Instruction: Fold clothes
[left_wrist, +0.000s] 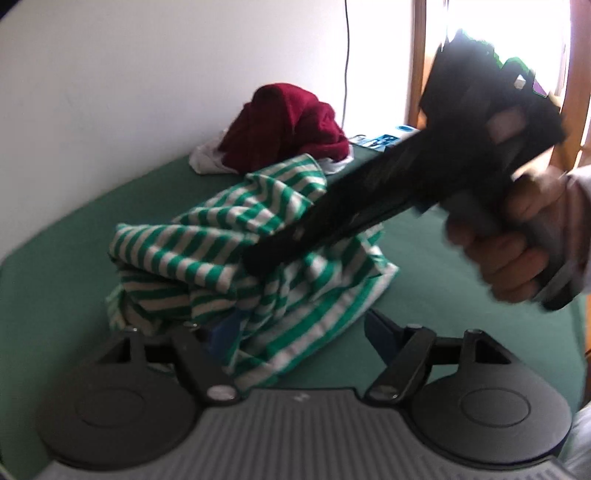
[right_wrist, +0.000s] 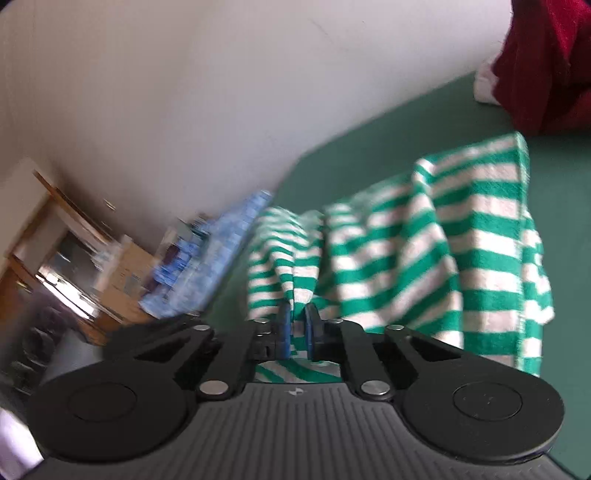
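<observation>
In the left wrist view we see the green-and-white striped garment (left_wrist: 255, 258) bunched in a loose heap at the centre of the frame, on the green surface (left_wrist: 74, 266). Our left gripper (left_wrist: 299, 332) sits at the bottom of the frame with its fingers spread wide: the blue pad of one finger (left_wrist: 225, 332) lies against the lower folds of the striped cloth, while the other finger (left_wrist: 380, 332) stands apart over bare green surface. The cloth drapes down between them, but nothing is pinched there.

Our right gripper (left_wrist: 269, 254) comes in from the upper right of that same frame, held in our right hand (left_wrist: 517, 251), its dark, blurred fingers reaching into the middle of the heap.

The right wrist view shows it more plainly: the right gripper (right_wrist: 299, 332) has its two blue pads drawn close together, pinching a gathered fold of the striped garment (right_wrist: 424, 251), which fans out toward the right of the frame over the green surface (right_wrist: 369, 147).

A dark red garment (left_wrist: 288, 125) is piled above centre near the white wall (left_wrist: 129, 92), resting on something white, possibly another piece of clothing. A thin cable (left_wrist: 347, 55) hangs down the wall toward the pile.
</observation>
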